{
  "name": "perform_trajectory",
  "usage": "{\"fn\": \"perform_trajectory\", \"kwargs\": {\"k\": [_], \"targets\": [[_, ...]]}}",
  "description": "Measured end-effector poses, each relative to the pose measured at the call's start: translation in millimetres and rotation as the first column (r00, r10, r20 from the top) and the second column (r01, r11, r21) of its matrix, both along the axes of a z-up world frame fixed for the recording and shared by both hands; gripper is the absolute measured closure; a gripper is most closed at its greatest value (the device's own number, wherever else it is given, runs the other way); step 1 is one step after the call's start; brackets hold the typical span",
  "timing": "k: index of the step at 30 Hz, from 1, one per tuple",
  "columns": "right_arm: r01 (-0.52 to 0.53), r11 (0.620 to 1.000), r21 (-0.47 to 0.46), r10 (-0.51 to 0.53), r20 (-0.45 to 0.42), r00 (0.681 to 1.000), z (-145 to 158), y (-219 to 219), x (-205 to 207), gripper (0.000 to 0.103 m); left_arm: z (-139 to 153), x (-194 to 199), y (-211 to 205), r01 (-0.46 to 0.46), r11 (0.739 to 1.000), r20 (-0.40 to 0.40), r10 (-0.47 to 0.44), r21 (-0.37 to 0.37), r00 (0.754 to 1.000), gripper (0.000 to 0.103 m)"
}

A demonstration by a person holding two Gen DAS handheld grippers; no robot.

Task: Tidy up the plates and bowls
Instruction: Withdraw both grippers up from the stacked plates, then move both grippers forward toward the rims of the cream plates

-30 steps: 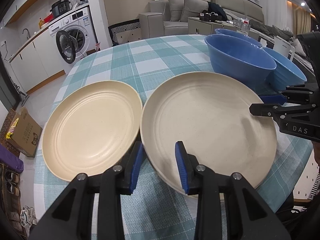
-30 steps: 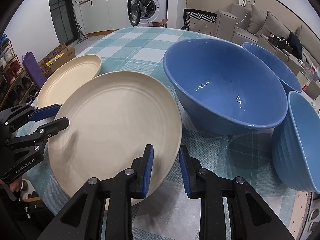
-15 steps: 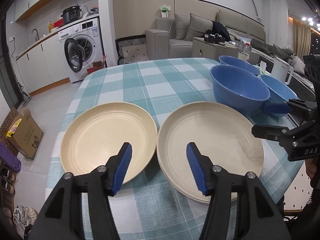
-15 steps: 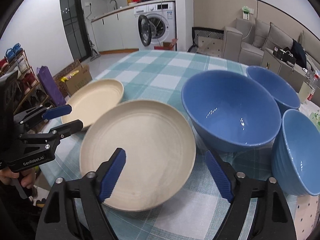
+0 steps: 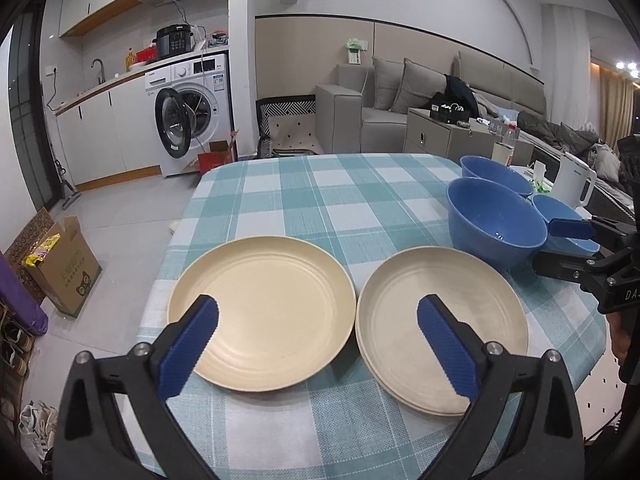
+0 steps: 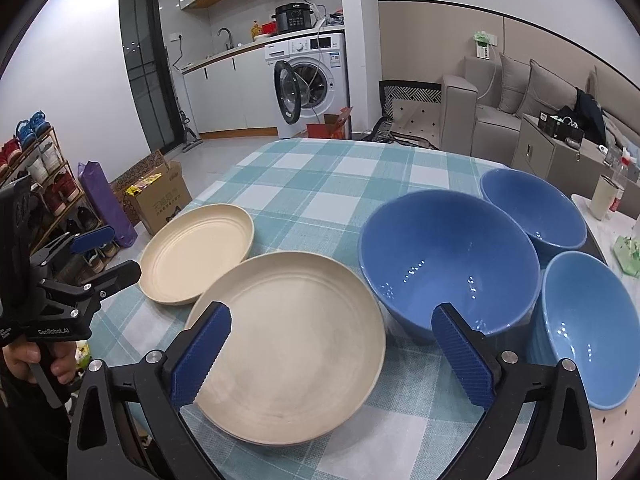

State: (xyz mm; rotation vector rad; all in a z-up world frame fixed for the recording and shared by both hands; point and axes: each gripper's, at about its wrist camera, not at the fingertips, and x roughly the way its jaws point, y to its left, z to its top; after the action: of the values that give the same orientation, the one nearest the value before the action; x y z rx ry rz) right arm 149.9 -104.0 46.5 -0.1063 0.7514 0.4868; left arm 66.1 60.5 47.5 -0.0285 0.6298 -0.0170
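- The left tongs [image 5: 316,344] hang above the near edge of the counter [image 5: 340,192], spread wide with nothing between the blue pads; their jaws have just been opening.
- The right tongs [image 6: 330,354] also stand spread wide and empty, their jaws likewise having just been opening.
- In the left wrist view the right tongs come in from the right edge, beside the large blue bowl [image 5: 494,222].
- A single cream plate [image 5: 262,312] lies flat on the checked cloth, at the left of the counter.
- Just beside it, not quite touching, lies a stack of cream plates [image 5: 440,326]; a second rim shows under the top one at its near edge.
- The large blue bowl stands upright just behind the stack, right against its far rim.
- Two smaller blue bowls stand close by it: one behind [image 6: 532,208], one to its right [image 6: 588,316] near the counter's edge.
- A person's hand [image 6: 30,360] grips the handle of the left tongs at the left edge of the right wrist view.
- A white kettle [image 5: 574,186] stands past the bowls.
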Motion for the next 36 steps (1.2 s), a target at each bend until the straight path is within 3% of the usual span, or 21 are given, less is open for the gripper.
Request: {"fn": "perform_trajectory", "kwargs": {"k": [17,36], "targets": [[-0.067,0.997,0.035,0.065,0.054,0.996,42,31,6,0.001,17,-9,42,-0.107,0.994,0.03,0.107,-0.019,0.994,0.002],[-0.17,0.984,0.058,0.169,0.013,0.986,48,76,29,0.0,15,-10,74,-0.177,0.983,0.031,0.179,-0.054,0.983,0.002]]}}
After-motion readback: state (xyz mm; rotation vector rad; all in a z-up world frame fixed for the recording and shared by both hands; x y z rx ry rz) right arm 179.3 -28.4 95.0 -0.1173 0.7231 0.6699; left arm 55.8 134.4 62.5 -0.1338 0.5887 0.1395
